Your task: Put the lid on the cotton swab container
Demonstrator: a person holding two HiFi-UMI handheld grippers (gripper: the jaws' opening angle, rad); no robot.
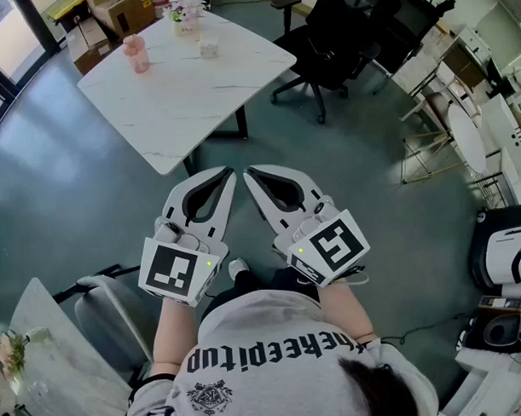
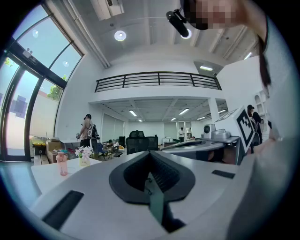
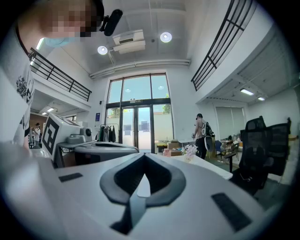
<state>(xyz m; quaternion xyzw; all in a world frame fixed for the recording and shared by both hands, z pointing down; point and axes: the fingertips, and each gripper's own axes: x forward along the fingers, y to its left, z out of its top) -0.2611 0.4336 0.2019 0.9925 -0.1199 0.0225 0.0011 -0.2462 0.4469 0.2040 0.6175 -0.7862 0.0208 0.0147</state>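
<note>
You held the left claw (image 1: 228,172) and right claw (image 1: 248,173) level by your body, both closed on nothing. The task was not yet started. Well ahead, on the white surface (image 1: 188,99), the small clear pot was probably the cotton swab container (image 1: 208,48). Your next move called for approaching it and finding the lid.

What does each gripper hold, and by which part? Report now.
Nothing is held: the left gripper and the right gripper both have their jaws closed together, empty.
</note>
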